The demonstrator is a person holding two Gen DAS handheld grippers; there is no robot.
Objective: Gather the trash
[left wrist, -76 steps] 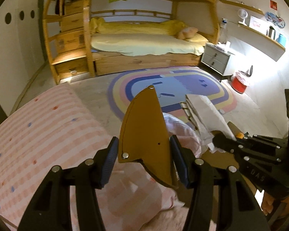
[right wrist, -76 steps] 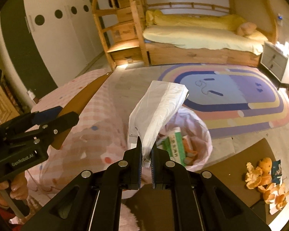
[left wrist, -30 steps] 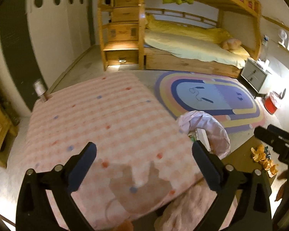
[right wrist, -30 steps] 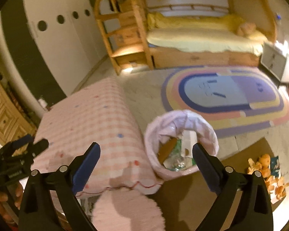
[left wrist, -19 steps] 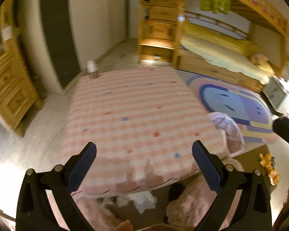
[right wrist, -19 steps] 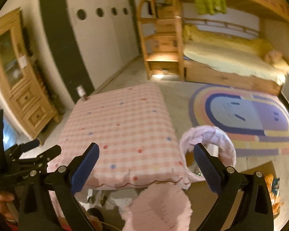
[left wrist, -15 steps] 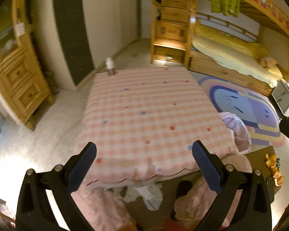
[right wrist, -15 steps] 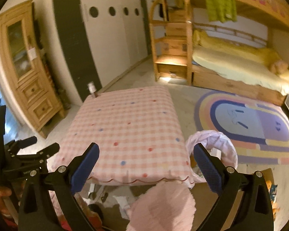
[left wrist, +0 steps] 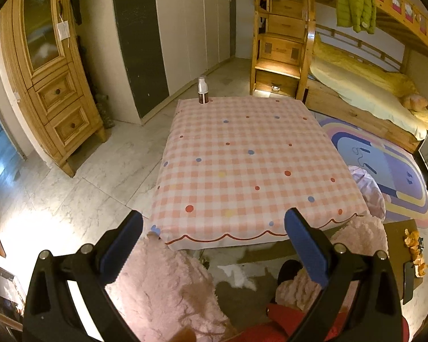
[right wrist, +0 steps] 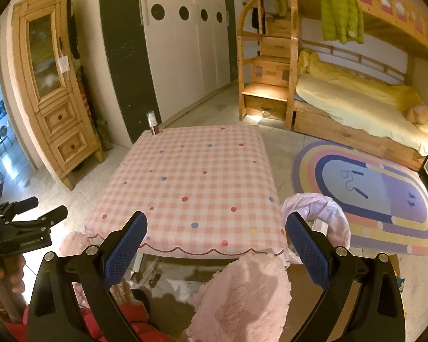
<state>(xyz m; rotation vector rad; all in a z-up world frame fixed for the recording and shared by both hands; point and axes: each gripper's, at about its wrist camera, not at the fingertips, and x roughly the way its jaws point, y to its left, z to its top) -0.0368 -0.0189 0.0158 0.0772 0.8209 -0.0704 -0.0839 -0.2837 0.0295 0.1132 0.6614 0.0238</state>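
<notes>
My left gripper and right gripper hang over the near edge of the table. A bottle stands on the table's far left corner. The lined trash bin sits on the floor touching the table's right edge, near corner. The rug lies right of it, the bunk bed behind the rug. A cabinet stands far left. Peels lie on a mat, near right.

No legible text; faint lettering on left tongs body, too blurred to read.
</notes>
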